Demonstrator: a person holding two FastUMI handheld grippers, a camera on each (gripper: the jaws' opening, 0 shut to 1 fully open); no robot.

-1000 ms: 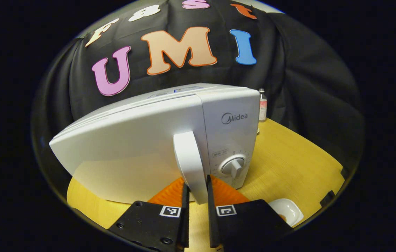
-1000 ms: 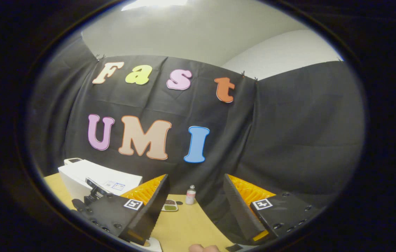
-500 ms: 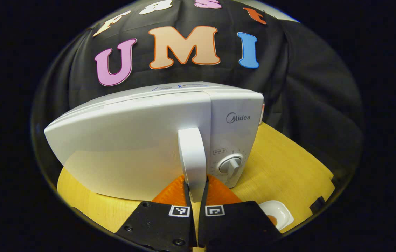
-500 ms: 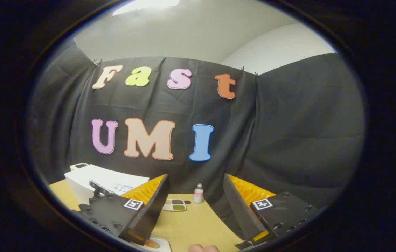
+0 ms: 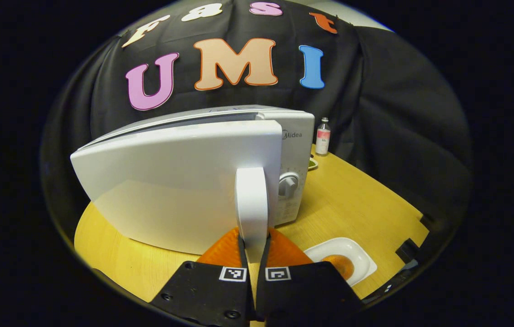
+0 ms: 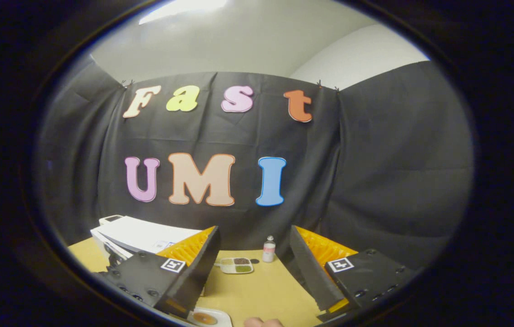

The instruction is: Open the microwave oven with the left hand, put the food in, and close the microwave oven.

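Observation:
A white microwave oven (image 5: 291, 150) stands on the yellow wooden table (image 5: 366, 209). Its door (image 5: 179, 181) is swung partly outward, with a dark gap along the top edge. My left gripper (image 5: 252, 243) is shut on the door's upright white handle (image 5: 251, 204). A white dish holding orange food (image 5: 341, 261) lies on the table to the right of that gripper. In the right gripper view, my right gripper (image 6: 254, 259) hangs open above the table with nothing between its fingers. The microwave (image 6: 141, 234) is at its lower left, and the food dish (image 6: 207, 317) sits just below.
A small bottle with a pink label (image 5: 323, 137) stands near the back wall to the right of the microwave. A divided tray of small foods (image 6: 236, 265) and the same bottle (image 6: 268, 250) lie far back on the table. A fingertip (image 6: 263, 322) pokes in at the bottom edge.
The left gripper closed on the door handle, then the door swung outward from the microwave body. The right gripper stayed open and drifted slightly, so the food dish came into its view.

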